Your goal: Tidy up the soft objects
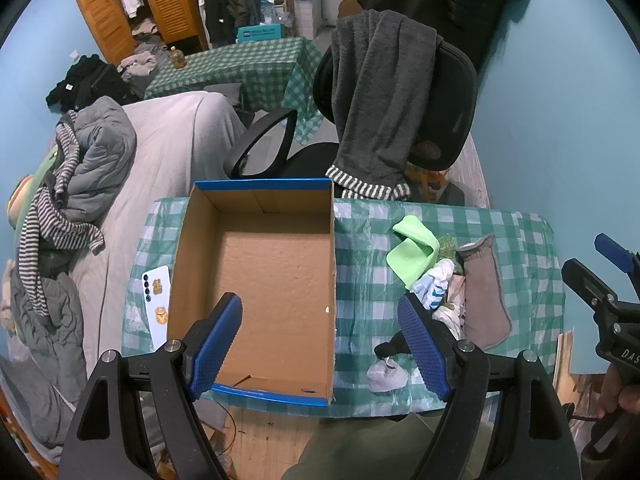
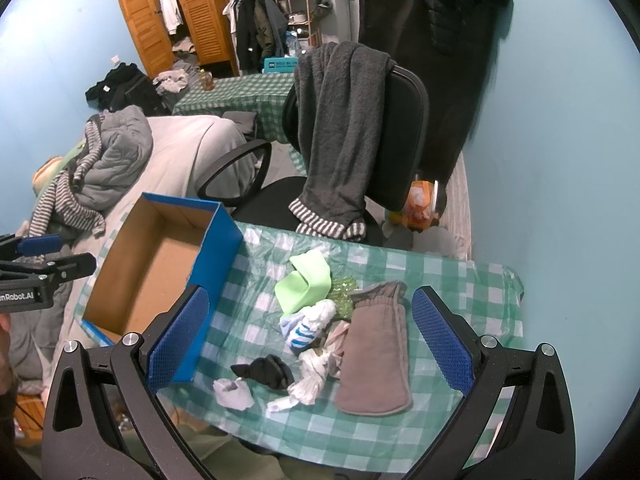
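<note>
**Both tongs spread above the counter, soft things heaped beside the box**

We hold the left tongs [image 1: 320,344] spread wide over the open cardboard box [image 1: 276,272], gripping nothing. Our right tongs [image 2: 310,344] are likewise spread and bare, above the heap on the checked counter [image 2: 460,280]. There lie a green cloth [image 2: 306,284], a striped white sock [image 2: 310,324], a black sock [image 2: 266,370], a small grey sock [image 2: 232,394] and a long brown-grey sock [image 2: 376,352], all just right of the box. A phone [image 1: 158,306] lies left of it.

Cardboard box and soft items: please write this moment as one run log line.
cardboard box: empty | soft items: loose on table | left tongs: open, over box | right tongs: open, over pile
</note>
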